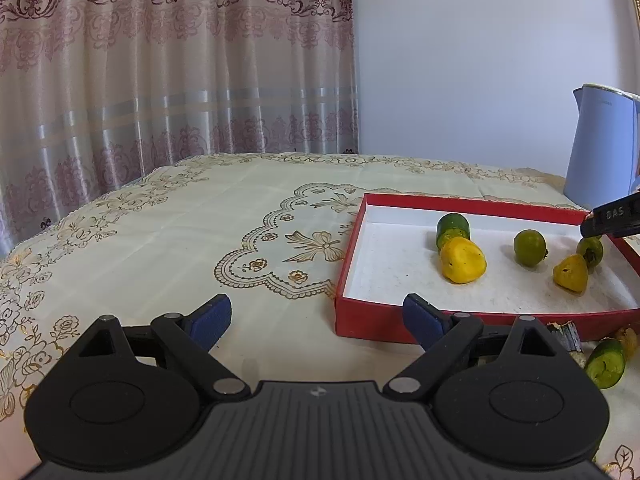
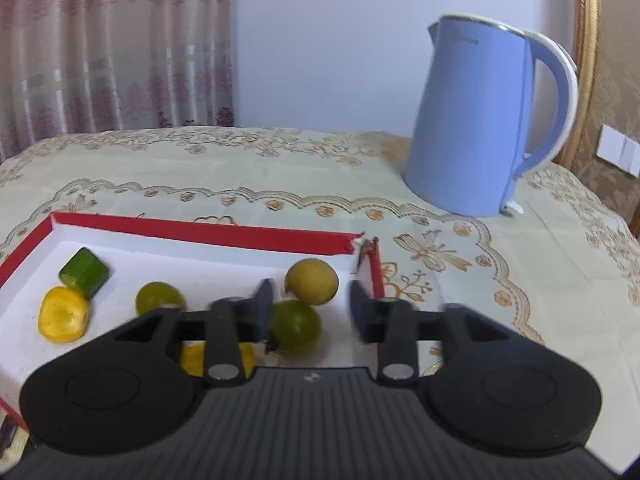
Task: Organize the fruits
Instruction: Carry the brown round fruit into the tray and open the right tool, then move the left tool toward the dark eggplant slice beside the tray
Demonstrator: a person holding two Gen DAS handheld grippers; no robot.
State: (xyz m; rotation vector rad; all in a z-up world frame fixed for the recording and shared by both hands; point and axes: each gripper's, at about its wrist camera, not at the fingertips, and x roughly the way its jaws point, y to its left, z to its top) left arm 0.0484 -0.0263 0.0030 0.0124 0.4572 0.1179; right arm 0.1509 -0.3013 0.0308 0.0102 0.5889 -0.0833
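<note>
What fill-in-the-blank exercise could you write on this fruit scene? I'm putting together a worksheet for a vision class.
1. The fruit pieces lie inside a shallow tray whose outer walls are coloured ____.
2. The tall light-blue thing standing on the tablecloth behind the tray is a ____.
3. The left tool has its pads wide apart and holds ____.
4. One cut green fruit lies ____ the tray.

Missing words: red; kettle; nothing; outside
</note>
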